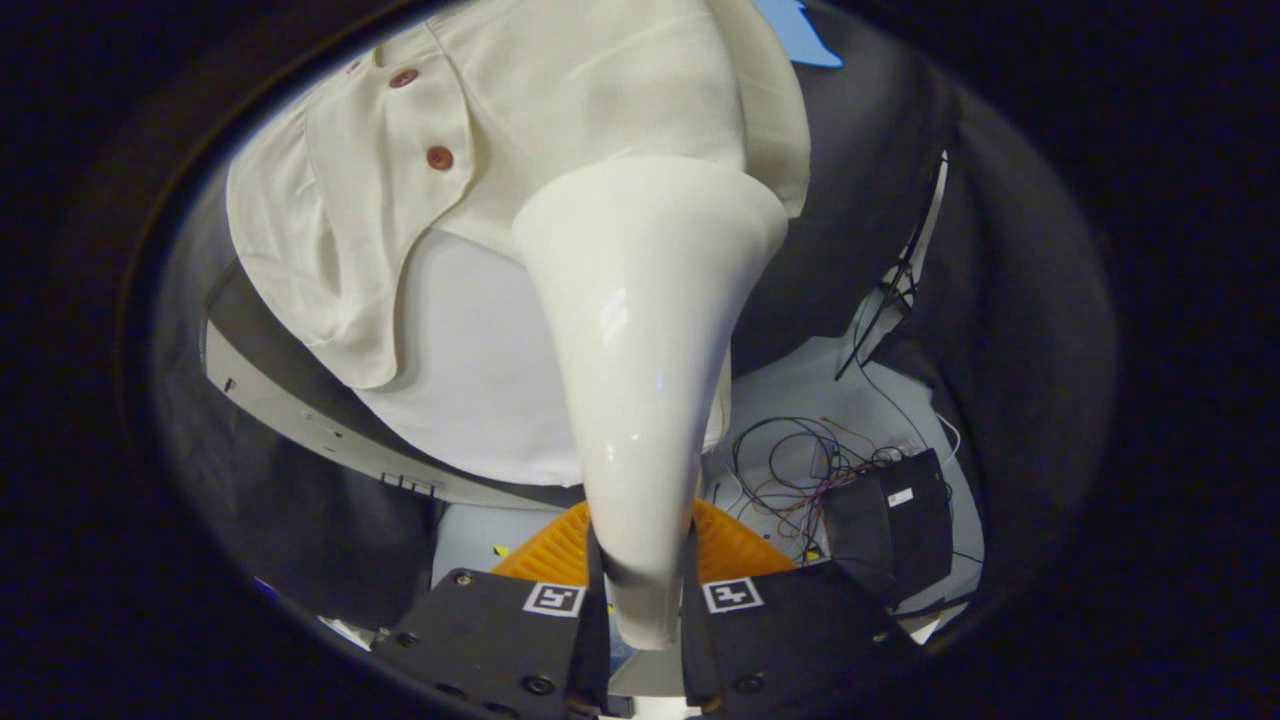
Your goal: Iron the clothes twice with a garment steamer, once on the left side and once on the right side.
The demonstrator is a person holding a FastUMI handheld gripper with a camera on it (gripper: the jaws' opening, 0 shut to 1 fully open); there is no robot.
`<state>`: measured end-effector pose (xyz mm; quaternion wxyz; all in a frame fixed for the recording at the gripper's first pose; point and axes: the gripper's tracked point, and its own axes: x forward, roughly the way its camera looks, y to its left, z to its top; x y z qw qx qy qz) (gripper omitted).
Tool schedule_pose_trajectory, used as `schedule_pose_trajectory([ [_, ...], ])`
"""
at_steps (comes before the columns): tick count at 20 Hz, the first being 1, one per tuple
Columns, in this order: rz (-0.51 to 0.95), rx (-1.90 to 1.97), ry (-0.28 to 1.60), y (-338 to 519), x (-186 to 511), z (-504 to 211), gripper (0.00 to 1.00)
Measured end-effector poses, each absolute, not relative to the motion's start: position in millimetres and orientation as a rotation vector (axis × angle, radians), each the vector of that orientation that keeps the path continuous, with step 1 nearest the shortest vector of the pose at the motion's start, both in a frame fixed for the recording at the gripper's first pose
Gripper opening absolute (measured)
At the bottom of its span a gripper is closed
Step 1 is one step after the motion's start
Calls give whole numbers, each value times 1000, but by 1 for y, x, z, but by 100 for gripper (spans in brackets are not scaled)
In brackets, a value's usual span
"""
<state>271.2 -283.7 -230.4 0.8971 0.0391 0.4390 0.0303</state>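
Ok, gripper [643, 590] clamped on the white garment steamer [640, 340] handle, both fingers pressing it. Steamer head sits vs the cream buttoned shirt [520, 130], just right of the buttons [438, 157].

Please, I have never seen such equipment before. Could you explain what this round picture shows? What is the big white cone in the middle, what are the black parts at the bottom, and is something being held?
The camera rides on a hand-held tool, the tongs, and looks forward along their two black fingers. That is why the picture is round and bent.

The white cone is a garment steamer. Its narrow handle sits between the two fingers, which press on it from both sides, so the tongs are holding it. Its wide head points at the clothing ahead.

That clothing is a cream blouse with reddish-brown buttons, worn over a white under-layer.

Behind the fingers lies something orange and ribbed; I cannot tell what it is. On the pale floor beyond are loose cables and a black box.
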Motion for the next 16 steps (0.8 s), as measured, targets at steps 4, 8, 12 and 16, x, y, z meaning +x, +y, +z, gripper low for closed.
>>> schedule_pose_trajectory([
  [4, 42, 111, 910, -282, 261, -233, 29],
  [8, 3, 156, 864, -285, 245, -219, 29],
  [12, -16, 175, 827, -279, 219, -198, 29],
  [16, -21, 174, 786, -262, 197, -173, 29],
])
